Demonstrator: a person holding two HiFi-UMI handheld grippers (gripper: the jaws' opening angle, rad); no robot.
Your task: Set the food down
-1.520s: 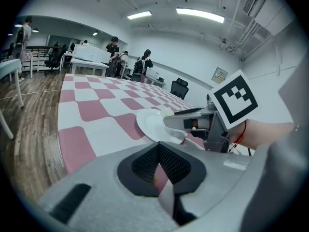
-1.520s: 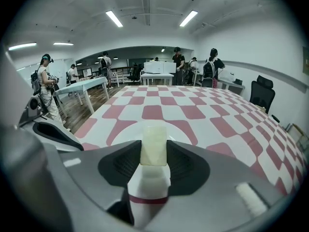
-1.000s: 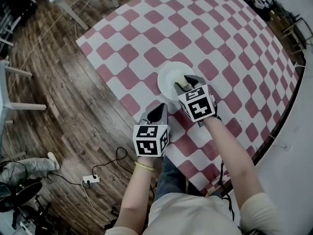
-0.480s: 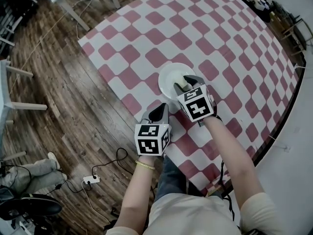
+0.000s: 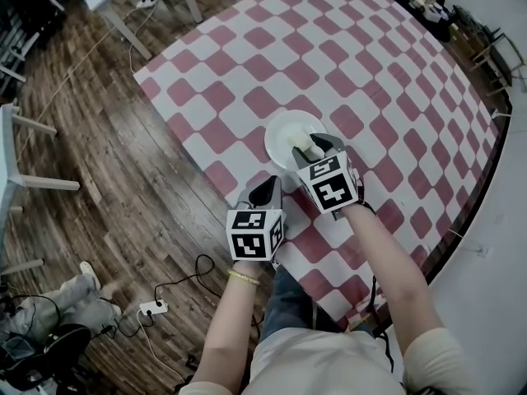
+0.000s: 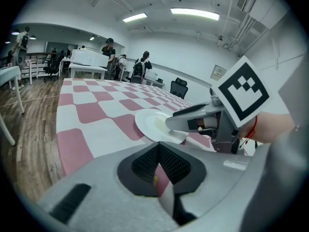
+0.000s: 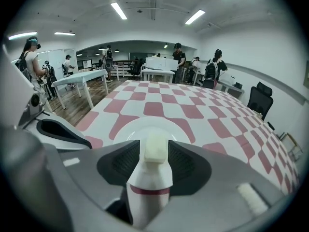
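The right tongs (image 5: 314, 146) reach down over a round white ceramic plate (image 5: 280, 130) that sits near the front edge of a table (image 5: 272, 64) covered in a red-and-white checked cloth. Between their jaws stands a small pale cream block of food (image 7: 155, 151), with its base low over the middle of the plate. The jaws have just been opening and now stand wide. The block fills most of the gap between the tips, and I cannot make out a clear space on either side. Judging by how wide they are, they are letting it go rather than squeezing it. The steep downward tilt fits that purpose, since it brings the food low over the plate, so it should settle rather than drop and roll.

The left tongs (image 6: 158, 168) hang just beside the plate at the table's near edge, apart from it. Their jaws are drawn close together with nothing between them, only cloth showing through the slit. They appear to be parked clear of the plate, leaving it free for the right hand.

The set-down looks nearly done. What remains is lifting the right tongs straight away so that a pad does not drag the block along.
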